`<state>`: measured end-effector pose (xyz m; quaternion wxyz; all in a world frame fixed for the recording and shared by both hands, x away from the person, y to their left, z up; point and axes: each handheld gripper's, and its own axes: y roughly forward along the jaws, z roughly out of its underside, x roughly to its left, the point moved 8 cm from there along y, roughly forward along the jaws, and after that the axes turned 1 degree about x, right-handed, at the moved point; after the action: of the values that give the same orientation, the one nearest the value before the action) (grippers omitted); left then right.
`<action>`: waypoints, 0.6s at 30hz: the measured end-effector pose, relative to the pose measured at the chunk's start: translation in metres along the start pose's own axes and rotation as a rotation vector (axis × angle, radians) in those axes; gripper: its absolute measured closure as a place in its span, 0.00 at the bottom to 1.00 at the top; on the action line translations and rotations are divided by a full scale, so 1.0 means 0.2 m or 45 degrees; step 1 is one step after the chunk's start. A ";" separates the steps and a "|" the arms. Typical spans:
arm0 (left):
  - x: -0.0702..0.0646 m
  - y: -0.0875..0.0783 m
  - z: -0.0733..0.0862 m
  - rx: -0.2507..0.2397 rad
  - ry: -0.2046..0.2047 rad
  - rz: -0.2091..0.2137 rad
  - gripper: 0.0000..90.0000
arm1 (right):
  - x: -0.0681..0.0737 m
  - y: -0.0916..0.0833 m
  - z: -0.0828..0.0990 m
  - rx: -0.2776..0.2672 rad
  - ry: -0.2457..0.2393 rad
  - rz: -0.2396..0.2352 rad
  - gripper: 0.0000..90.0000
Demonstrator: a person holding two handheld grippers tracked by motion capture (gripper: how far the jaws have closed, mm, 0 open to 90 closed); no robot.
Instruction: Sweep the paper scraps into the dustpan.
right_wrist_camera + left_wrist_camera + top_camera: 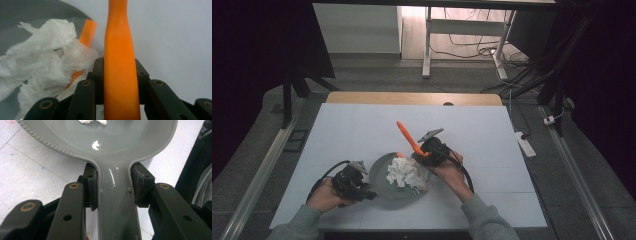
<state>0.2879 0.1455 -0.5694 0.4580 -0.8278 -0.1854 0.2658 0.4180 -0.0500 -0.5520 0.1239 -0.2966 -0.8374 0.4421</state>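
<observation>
While crumpled tissue (404, 173) fills the pan (384, 189), each gripper clamps a handle.

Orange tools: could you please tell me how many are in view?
2. One long orange handle is clamped in the right gripper. A second orange piece lies in the grey pan, partly under the crumpled paper; more could be hidden beneath.

Dim room, bright table, soft low-res frames.
From my end the high view has dark, murky sides and a lit strip of floor at the top; the white table (362, 125) is evenly lit with weak shadows. I see a glare spot on the grey pan (96, 145). Near jaws in both gripper views are blurred, the orange handle (119, 62) slightly soft.
</observation>
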 end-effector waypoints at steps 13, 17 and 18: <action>0.00 0.00 0.00 0.000 0.001 -0.001 0.68 | 0.14 0.03 -0.06 -0.022 -0.052 -0.047 0.78; 0.00 0.00 0.00 0.000 0.003 -0.003 0.68 | 0.17 0.02 -0.08 -0.049 -0.050 -0.069 0.78; 0.00 0.00 0.00 0.000 0.002 -0.001 0.68 | 0.18 0.02 -0.08 -0.059 -0.044 -0.089 0.78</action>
<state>0.2880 0.1451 -0.5695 0.4581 -0.8279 -0.1854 0.2652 0.3988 -0.0156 -0.5470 0.1179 -0.2622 -0.8592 0.4232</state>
